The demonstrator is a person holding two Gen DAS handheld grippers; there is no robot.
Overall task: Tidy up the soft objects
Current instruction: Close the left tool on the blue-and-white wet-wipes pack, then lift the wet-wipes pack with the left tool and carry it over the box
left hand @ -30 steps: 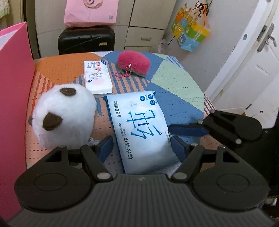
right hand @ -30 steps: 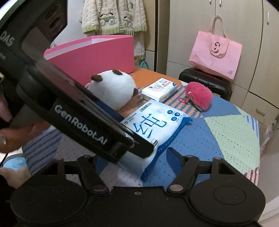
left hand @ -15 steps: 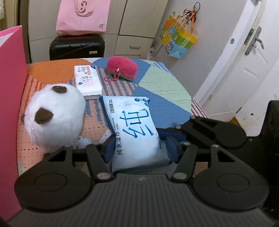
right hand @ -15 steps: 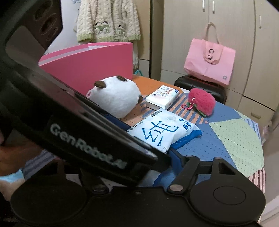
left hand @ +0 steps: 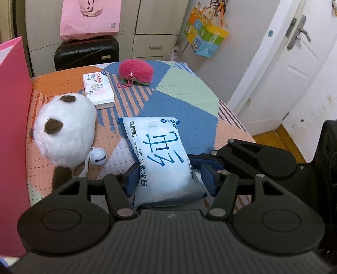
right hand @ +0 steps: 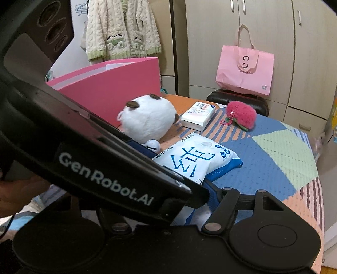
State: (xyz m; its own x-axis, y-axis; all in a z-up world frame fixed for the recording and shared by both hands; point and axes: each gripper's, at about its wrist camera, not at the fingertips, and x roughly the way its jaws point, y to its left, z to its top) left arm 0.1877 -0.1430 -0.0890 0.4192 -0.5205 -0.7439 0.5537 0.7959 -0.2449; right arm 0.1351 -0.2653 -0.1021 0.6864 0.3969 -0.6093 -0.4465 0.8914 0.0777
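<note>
— Since a second ago, what is changing around the left gripper (left hand: 169,179)?

— Its jaws have been closing, and now they are pinching the near end of the wet-wipe pack (left hand: 162,160), whose sides are bulging between the blue pads. The pack's near end is lifting off the patchwork table cover (left hand: 189,101), while the far end is sitting further from the tissue packet (left hand: 98,88) than before.

— And the right gripper (right hand: 202,189)?

— Only one blue finger is showing, just beside the pack's right edge, because the left tool is covering the other one. Its jaws have been narrowing a little too, but whether they are pressing on the pack I cannot tell.

— What is lying further out?

— Just left of the pack, the white plush (left hand: 63,130) with brown ears is resting on the cover, a small white charm (left hand: 99,157) dangling at its near side. Far behind it, the tissue packet is lying flat, and to the right of that the pink fuzzy pouch (left hand: 135,71) with its bead chain. A tall pink box (left hand: 12,126) is standing along the left edge. Beyond the table, a black suitcase (left hand: 86,52) is carrying a pink tote bag (left hand: 89,19).
</note>
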